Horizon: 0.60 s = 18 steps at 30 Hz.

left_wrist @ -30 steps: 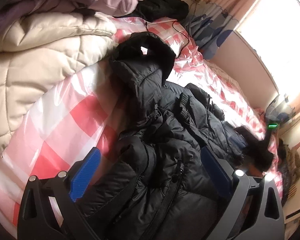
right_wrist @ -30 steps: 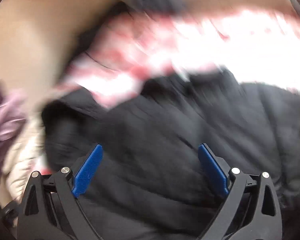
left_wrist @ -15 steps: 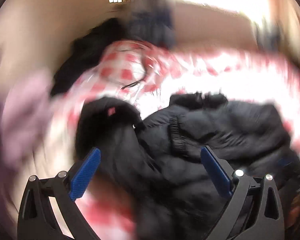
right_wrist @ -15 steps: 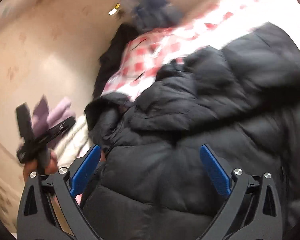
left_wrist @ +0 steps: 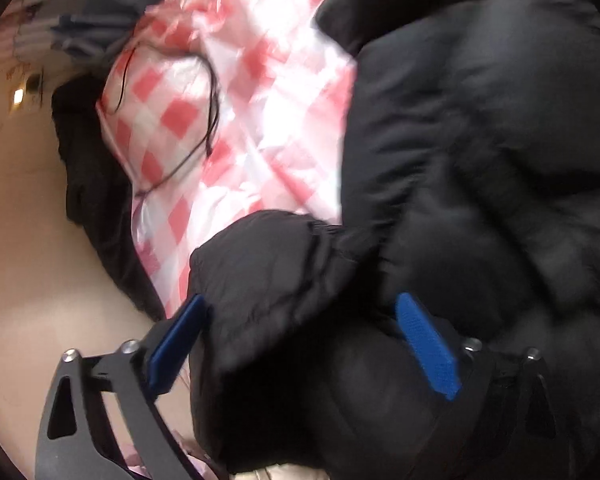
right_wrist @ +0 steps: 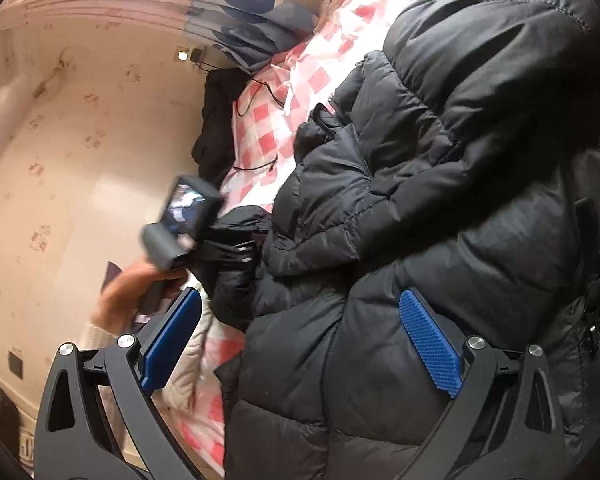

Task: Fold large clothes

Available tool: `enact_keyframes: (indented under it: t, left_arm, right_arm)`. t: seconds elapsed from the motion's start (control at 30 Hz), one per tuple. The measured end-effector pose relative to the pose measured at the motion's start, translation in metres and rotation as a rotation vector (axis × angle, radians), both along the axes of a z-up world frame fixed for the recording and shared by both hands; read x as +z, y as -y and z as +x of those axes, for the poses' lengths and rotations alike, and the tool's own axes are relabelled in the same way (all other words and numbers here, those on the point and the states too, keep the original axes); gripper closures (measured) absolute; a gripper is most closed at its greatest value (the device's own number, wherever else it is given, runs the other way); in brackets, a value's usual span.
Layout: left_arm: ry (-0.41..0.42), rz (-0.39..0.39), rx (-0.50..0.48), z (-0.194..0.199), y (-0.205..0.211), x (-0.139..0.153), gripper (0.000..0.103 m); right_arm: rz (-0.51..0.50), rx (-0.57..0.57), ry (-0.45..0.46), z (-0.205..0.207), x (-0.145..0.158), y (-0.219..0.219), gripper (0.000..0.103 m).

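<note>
The black puffer jacket (right_wrist: 440, 184) lies spread over the checked bed (left_wrist: 240, 92). The left gripper (left_wrist: 300, 344) is closing its jaws around a bulging fold — pads not yet pressing. The right gripper (right_wrist: 300, 344) hovers wide open over the jacket — holding nothing.

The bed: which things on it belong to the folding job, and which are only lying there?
For the job:
- black jacket
- left gripper, closing around a jacket part
- right gripper, open over the jacket

Lying about:
- checked sheet
- black cable
- dark cloth by the wall
- cream quilt
</note>
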State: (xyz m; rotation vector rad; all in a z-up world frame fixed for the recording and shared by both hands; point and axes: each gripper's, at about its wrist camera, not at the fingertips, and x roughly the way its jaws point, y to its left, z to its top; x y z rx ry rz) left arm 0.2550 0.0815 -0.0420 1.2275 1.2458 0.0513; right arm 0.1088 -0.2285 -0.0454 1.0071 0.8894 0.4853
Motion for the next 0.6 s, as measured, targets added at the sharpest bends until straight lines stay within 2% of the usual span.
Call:
enact_keyframes:
  t: [0.03, 0.07, 0.13, 0.17, 0.2, 0.27, 0.33, 0.37, 0.57, 0.6]
  left_arm:
    - [0.009, -0.017, 0.050, 0.008, -0.006, -0.001, 0.041]
    - [0.019, -0.073, 0.114, 0.015, -0.013, 0.004, 0.069]
    - [0.081, -0.191, 0.189, 0.023, -0.022, 0.021, 0.088]
    - [0.119, -0.273, 0.225, 0.024, -0.027, 0.036, 0.092]
    - [0.146, -0.322, 0.239, 0.022, -0.028, 0.045, 0.092]
    - [0.233, -0.500, 0.284, 0.014, -0.037, 0.084, 0.093]
    - [0.294, -0.646, 0.304, 0.003, -0.044, 0.119, 0.093]
    - [0.329, -0.750, 0.311, -0.007, -0.050, 0.144, 0.093]
    - [0.434, -1.238, 0.309, -0.054, -0.074, 0.247, 0.093]
    - [0.442, -1.291, 0.303, -0.058, -0.077, 0.256, 0.093]
  right_arm:
    - [0.006, -0.002, 0.001, 0.000, -0.001, 0.000, 0.007]
    - [0.011, -0.005, -0.002, -0.001, -0.001, 0.001, 0.007]
    - [0.017, -0.004, -0.008, 0.000, -0.002, 0.000, 0.007]
    - [0.017, -0.002, -0.009, -0.001, -0.001, -0.001, 0.007]
    - [0.015, 0.001, -0.009, -0.001, 0.000, -0.002, 0.007]
    - [0.011, 0.009, -0.008, -0.001, 0.001, -0.004, 0.007]
    - [0.010, 0.012, -0.007, -0.002, 0.002, -0.006, 0.007]
    - [0.010, 0.013, -0.007, -0.002, 0.003, -0.007, 0.007]
    - [0.039, -0.001, -0.022, -0.004, 0.000, -0.004, 0.007]
    - [0.045, -0.005, -0.027, -0.004, -0.002, -0.002, 0.007]
